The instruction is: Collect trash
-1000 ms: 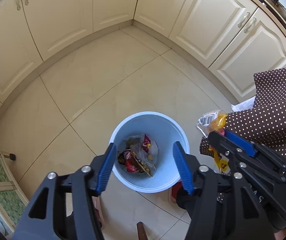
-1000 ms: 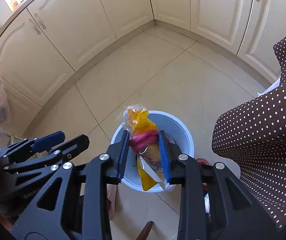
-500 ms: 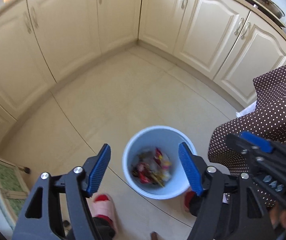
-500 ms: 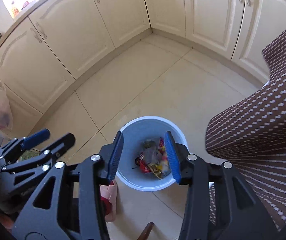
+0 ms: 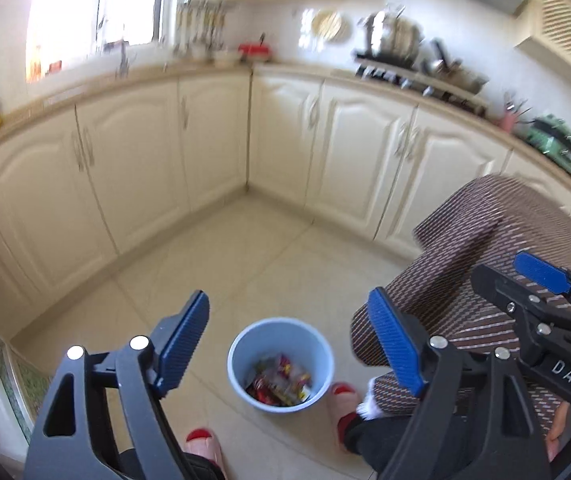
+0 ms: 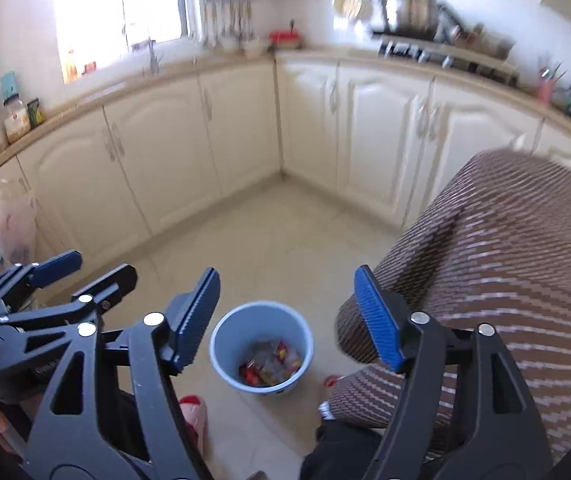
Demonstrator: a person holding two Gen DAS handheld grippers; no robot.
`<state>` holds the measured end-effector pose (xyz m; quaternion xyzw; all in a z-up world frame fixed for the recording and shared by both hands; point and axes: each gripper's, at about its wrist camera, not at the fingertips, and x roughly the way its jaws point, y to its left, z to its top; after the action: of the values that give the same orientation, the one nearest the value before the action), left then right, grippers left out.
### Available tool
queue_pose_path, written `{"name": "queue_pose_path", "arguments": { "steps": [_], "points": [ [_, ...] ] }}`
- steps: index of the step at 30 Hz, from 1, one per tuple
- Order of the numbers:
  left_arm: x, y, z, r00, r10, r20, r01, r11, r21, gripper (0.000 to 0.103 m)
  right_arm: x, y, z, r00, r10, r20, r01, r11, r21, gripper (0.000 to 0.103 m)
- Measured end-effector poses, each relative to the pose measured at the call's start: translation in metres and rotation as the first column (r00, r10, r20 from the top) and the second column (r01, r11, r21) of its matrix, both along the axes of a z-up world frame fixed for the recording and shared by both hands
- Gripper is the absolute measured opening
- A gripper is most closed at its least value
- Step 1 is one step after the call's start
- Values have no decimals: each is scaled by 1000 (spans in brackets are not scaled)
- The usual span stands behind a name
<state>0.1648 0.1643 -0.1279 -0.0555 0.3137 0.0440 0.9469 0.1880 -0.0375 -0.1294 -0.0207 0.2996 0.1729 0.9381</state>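
Note:
A light blue trash bin stands on the tiled floor and holds several colourful snack wrappers. It also shows in the right wrist view with the wrappers inside. My left gripper is open and empty, held high above the bin. My right gripper is open and empty too, also well above the bin. The right gripper shows at the right of the left wrist view.
Cream cabinets line the corner under a cluttered counter. A brown polka-dot cloth covers something at the right, close to the bin. The person's feet in pink and red slippers stand beside the bin. A plastic bag hangs at left.
The right gripper let go of the yellow bag of trash, which fell into the bin, and opened wide. Both grippers rose and tilted up, so the counter now shows.

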Motion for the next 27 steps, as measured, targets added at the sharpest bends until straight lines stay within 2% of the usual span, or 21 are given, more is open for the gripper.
{"name": "queue_pose_path", "arguments": {
  "steps": [5,14,20,27],
  "points": [
    [-45,-34,52,992,-37,118,32,998,48,87,-59,-41,47,987,-70,144,68,998,15,79],
    [-115,-89,119,942,-144,302,120,988,97,92,-136,-86,103,939,-160,303,150,987,56,85],
    [-143,-113,141,912,-163,376,130,985,113,94,-173,-106,121,901,-195,388,182,981,72,89],
    [-158,-127,150,895,-171,412,125,983,137,95,-193,-120,128,871,-222,439,205,975,86,90]
  ]
}}
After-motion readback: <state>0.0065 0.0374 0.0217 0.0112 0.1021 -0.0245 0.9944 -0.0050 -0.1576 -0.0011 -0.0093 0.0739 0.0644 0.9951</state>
